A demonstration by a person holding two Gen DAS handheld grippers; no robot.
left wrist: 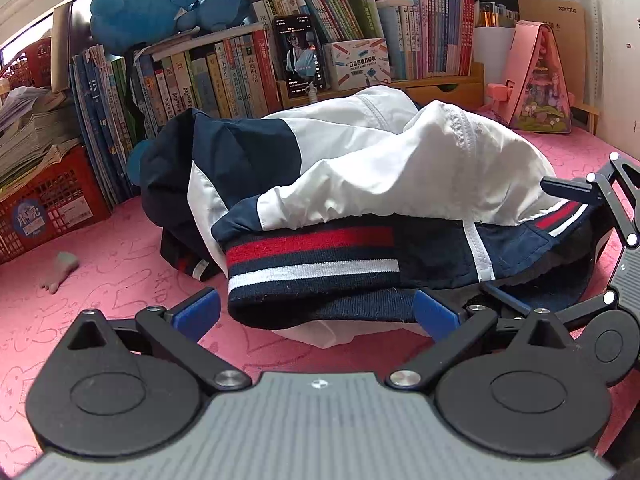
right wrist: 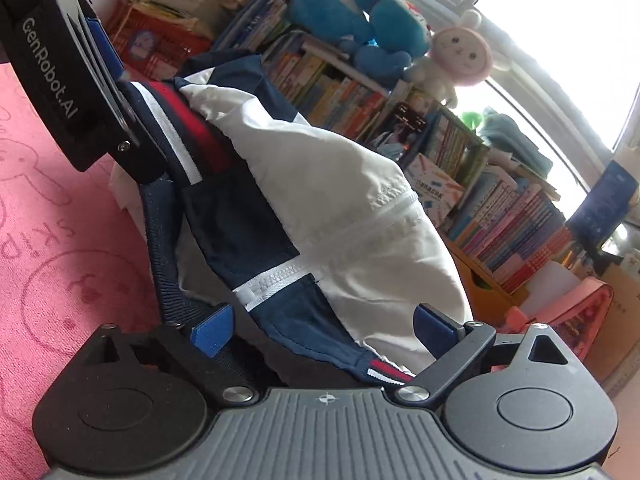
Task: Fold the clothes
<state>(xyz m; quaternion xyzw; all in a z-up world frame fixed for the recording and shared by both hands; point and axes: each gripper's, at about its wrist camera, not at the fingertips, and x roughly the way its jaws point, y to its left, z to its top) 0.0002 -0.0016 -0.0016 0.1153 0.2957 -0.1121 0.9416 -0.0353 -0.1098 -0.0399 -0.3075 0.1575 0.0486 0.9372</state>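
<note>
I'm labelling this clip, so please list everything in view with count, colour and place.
jacket: one, white and navy with red-striped hem, heaped on the mat
mat: one, pink, underneath
books: many, mixed colours, shelved behind
phone: one, black, propped against books
plush toys: several, blue and pink, atop books
crate: one, red, far left
left gripper: blue fingers open at the hem
right gripper: blue fingers open around the jacket edge

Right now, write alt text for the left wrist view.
The left hand-held gripper, jaws apart, straddles the striped hem of a navy-and-white jacket heaped on a pink mat. Packed bookshelves stand behind.
</note>
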